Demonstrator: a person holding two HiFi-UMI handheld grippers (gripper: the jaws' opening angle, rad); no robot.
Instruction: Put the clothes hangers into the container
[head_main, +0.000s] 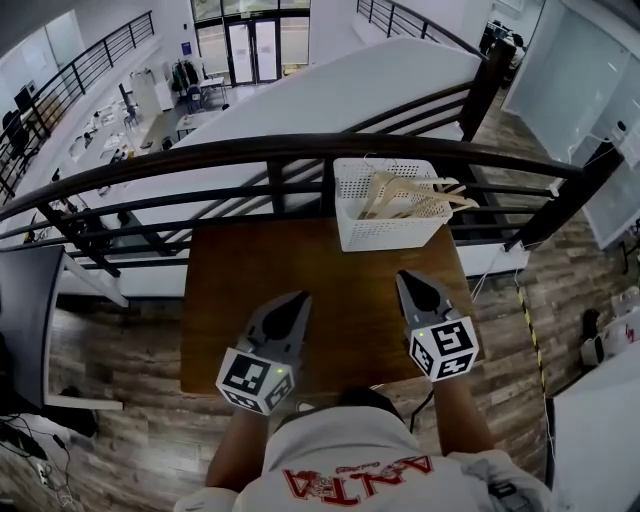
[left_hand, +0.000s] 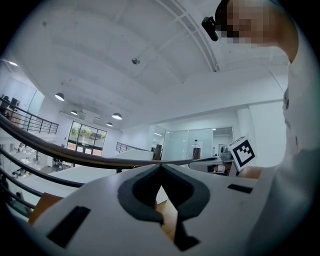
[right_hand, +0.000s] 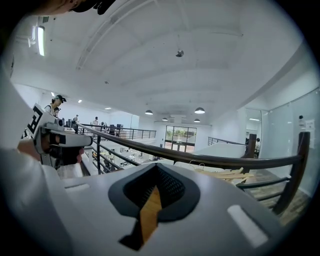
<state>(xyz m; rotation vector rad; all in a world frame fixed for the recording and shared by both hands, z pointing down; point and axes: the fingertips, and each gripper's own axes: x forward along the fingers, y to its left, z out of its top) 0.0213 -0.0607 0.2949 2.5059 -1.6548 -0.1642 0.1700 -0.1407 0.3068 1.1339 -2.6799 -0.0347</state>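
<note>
Nearest, a person in a white shirt (head_main: 350, 450) is holding a gripper in each hand over a brown wooden tabletop (head_main: 335, 320). The left gripper (head_main: 297, 300) is keeping its jaws together, tip to tip and empty. The right gripper (head_main: 406, 278) is also pressing its jaws together on nothing. Both are pointing toward the far edge and sitting well apart from each other. Only bare wood is lying between them and the white slotted basket (head_main: 375, 235).

The basket is standing at the far right of the tabletop, up against the railing (head_main: 200, 155). The wooden clothes hangers (head_main: 420, 195) are resting inside it, and their ends are poking out over its right rim. The dark railing is curving along behind the tabletop, with its bars crossing just behind the basket. A dark monitor (head_main: 25, 320) is standing to the left over the plank floor (head_main: 130, 440). Beyond the railing, a lower hall with desks (head_main: 110, 130) is showing, ending at glass doors (head_main: 252, 50).
</note>
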